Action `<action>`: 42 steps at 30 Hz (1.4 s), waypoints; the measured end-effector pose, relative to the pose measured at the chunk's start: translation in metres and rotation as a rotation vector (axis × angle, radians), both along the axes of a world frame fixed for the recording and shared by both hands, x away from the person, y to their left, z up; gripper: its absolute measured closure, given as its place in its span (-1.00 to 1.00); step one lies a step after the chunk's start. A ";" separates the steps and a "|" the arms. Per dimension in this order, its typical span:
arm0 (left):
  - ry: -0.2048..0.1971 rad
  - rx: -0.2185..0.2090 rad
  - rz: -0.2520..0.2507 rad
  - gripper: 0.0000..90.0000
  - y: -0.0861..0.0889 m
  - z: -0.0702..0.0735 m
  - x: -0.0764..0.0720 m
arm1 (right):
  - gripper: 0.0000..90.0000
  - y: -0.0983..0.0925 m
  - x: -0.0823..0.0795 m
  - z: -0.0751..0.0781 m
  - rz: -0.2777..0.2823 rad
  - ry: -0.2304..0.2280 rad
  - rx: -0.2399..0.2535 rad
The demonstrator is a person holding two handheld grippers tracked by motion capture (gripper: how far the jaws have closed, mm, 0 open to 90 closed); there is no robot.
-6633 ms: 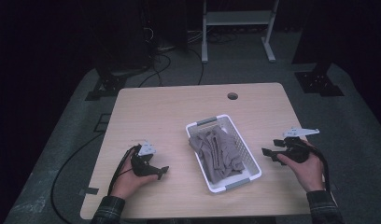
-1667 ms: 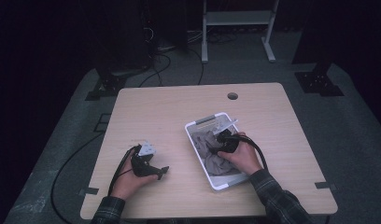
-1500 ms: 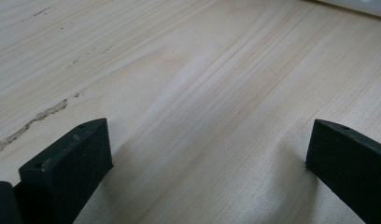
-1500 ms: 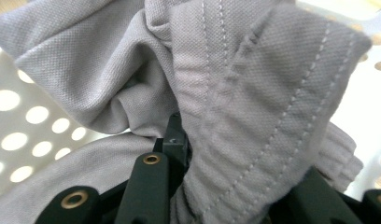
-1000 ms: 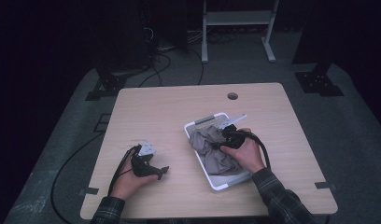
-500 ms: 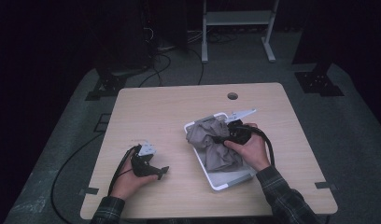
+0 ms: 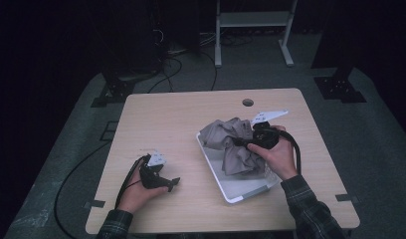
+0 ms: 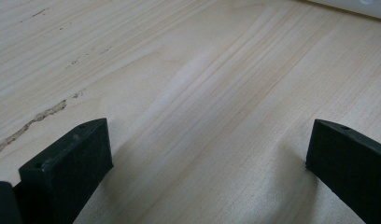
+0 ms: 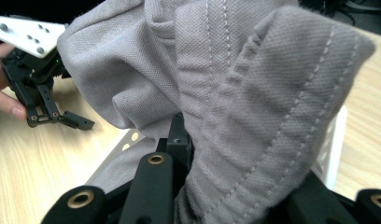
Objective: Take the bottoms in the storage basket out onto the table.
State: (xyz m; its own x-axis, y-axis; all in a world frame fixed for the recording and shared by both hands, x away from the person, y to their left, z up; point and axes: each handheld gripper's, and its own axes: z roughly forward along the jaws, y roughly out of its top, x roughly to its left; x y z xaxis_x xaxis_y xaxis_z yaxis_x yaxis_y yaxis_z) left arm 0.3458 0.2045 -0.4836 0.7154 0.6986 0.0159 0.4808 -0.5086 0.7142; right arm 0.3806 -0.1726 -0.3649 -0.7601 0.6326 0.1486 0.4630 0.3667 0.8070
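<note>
A grey stitched cloth (image 7: 230, 143) hangs bunched above a white plastic bin (image 7: 239, 191) right of the table's middle, its lower folds still trailing into the bin. My right gripper (image 7: 247, 141) is shut on the cloth, held over the bin's far end. In the right gripper view the cloth (image 9: 235, 84) drapes over and between the black jaws of the right gripper (image 9: 235, 186). My left gripper (image 7: 172, 183) rests on the light wooden table (image 7: 171, 119) at the front left, open, with bare wood between the jaws of the left gripper (image 8: 209, 128).
A round cable hole (image 7: 248, 102) sits near the table's far edge. The bin's white wall (image 9: 333, 144) stands just behind the cloth; its rim (image 8: 356, 7) lies ahead of the left gripper. Cables trail from both grippers. The floor around is dark, with a metal stand (image 7: 251, 30) behind.
My right gripper came from the table's right side into the bin, closed on the grey cloth and has been lifting it up and away. The left gripper stayed put.
</note>
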 end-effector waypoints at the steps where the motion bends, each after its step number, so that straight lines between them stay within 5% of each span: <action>1: -0.001 0.000 0.001 -1.00 0.000 0.000 0.000 | 0.55 -0.002 0.000 0.002 -0.001 -0.005 0.007; 27: -0.001 0.002 -0.001 -1.00 0.000 0.000 0.000 | 0.55 -0.051 -0.004 0.029 -0.111 -0.080 0.024; 42: 0.000 0.000 0.001 -1.00 0.000 0.000 0.000 | 0.55 -0.096 0.001 0.031 -0.242 -0.099 0.021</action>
